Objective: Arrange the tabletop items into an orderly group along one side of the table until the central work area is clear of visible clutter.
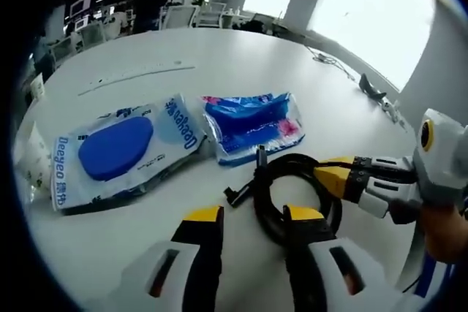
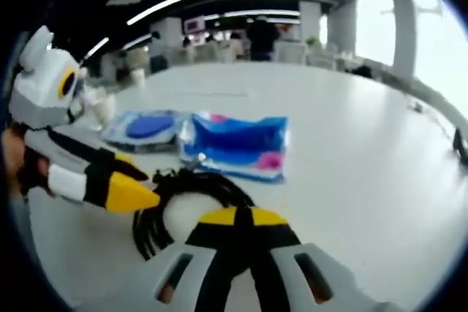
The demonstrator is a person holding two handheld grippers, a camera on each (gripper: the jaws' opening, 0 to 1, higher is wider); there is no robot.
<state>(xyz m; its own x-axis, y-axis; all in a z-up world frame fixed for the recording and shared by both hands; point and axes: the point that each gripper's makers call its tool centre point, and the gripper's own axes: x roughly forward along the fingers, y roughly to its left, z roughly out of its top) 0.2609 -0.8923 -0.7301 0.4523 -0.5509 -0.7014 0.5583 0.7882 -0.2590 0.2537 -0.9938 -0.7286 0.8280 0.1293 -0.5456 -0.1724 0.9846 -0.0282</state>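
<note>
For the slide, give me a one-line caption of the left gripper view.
Two grippers, left open and right on a coiled black cable, beside two wipe packs on a white table.

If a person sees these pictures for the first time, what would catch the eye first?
Probably the coiled black cable on the white table, with both yellow-tipped grippers at it: the right gripper closed on its rim, the left gripper open just before it. Behind the cable lie two bright packs side by side, the wet wipes pack and the blue tissue pack.
</note>
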